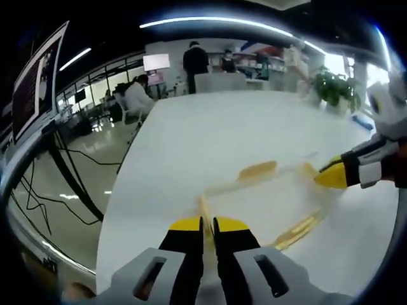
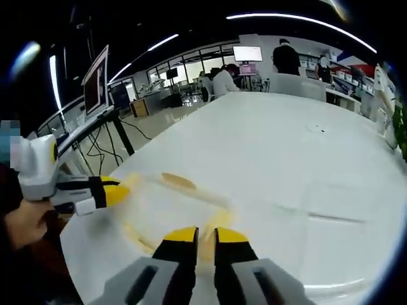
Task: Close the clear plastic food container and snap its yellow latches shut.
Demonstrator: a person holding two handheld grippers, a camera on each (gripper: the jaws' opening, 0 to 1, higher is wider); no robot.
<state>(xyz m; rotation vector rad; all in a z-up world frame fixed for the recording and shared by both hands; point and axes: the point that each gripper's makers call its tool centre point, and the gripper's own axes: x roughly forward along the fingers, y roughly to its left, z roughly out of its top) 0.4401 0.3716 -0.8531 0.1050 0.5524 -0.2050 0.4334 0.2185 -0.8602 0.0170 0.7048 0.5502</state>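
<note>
1. My left gripper point(image 1: 208, 223) rises from the bottom of the left gripper view, its yellow-tipped jaws nearly together with a thin gap between them.
2. Those tips sit at the near edge of the clear container point(image 1: 270, 203), which lies flat on the white desk point(image 1: 210, 133).
3. I can make out yellow latches on the container: one on the far side point(image 1: 257, 169), one along the near right point(image 1: 297, 230).
4. The right gripper point(image 1: 332, 176) comes in from the right, its yellow tip touching the container's right end.
5. A potted plant point(image 1: 332, 87) stands at the desk's far right; people point(image 1: 194, 62) are beyond the far edge.
</note>
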